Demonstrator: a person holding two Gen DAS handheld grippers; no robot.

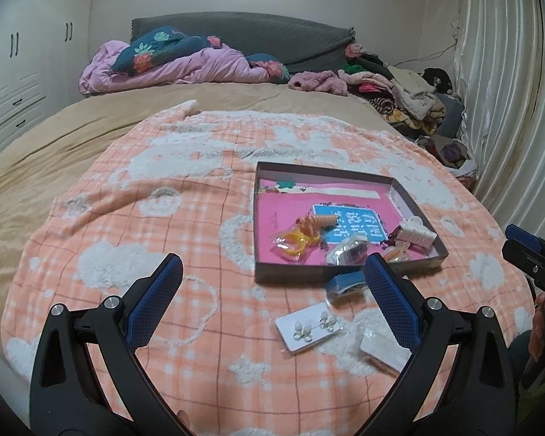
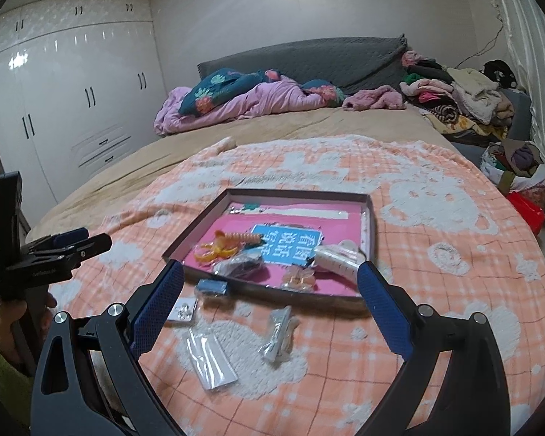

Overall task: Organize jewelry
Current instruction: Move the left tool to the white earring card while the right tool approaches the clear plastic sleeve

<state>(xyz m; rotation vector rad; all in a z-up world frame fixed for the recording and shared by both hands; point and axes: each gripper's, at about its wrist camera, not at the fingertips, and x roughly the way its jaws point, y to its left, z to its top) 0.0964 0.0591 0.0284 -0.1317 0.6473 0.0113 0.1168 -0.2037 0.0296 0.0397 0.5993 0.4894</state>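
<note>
Both grippers, left and right, hang spread wide and empty over the blanket. Just ahead lie four loose pieces: an earring card, a clear packet, a crumpled bag and a blue item touching the box. Several clips and bags already sit inside, so I judge sorting over halfway done.

A wide bed fills the room, its grey padded headboard against a pale wall. Glossy white wardrobes line the left side – cream curtains hang on the right – and ceiling lights glare off the doors.
</note>
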